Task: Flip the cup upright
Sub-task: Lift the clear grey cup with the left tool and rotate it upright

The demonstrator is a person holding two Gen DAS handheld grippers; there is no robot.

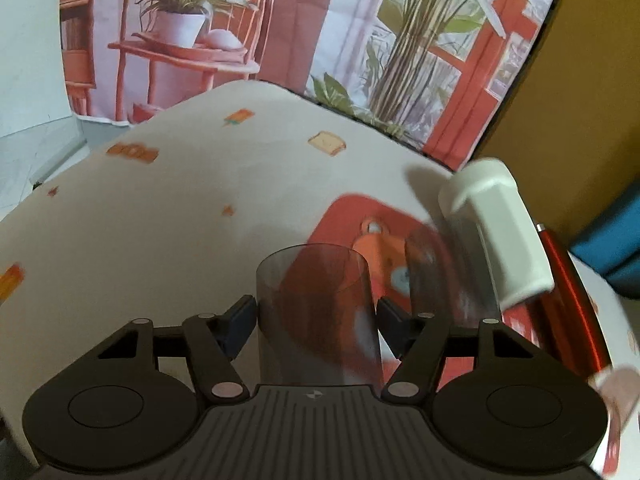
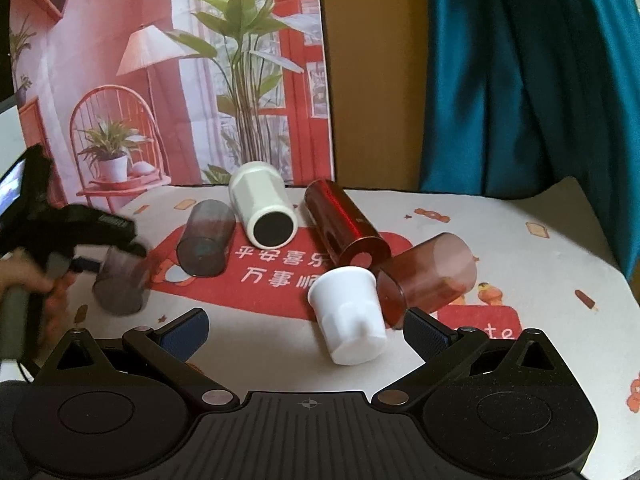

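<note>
Cream cloth (image 2: 500, 216) with small snack prints and a red patch of white characters covers the table, and a printed backdrop (image 2: 168, 80) of a red room with plants hangs behind it, a teal curtain (image 2: 520, 80) at the upper right; in the left wrist view the left gripper (image 1: 316, 316) is clenched on a smoky cup (image 1: 316, 300), both pads against its sides, the cup's round end pointing away from the camera; the same cup (image 2: 120, 284) shows blurred at the left edge of the right wrist view, held off the cloth in the left gripper (image 2: 100, 256); the right gripper (image 2: 306, 332) is released, its blue-padded fingers spread wide low in the frame, with a white cup (image 2: 348, 316) lying tilted between them, touching neither; on the red patch beyond lie a second smoky cup (image 2: 206, 238), a white tumbler (image 2: 262, 208), a dark red tumbler (image 2: 344, 224) and an amber cup (image 2: 428, 276), all on their sides, the amber one just beside the white cup.
</note>
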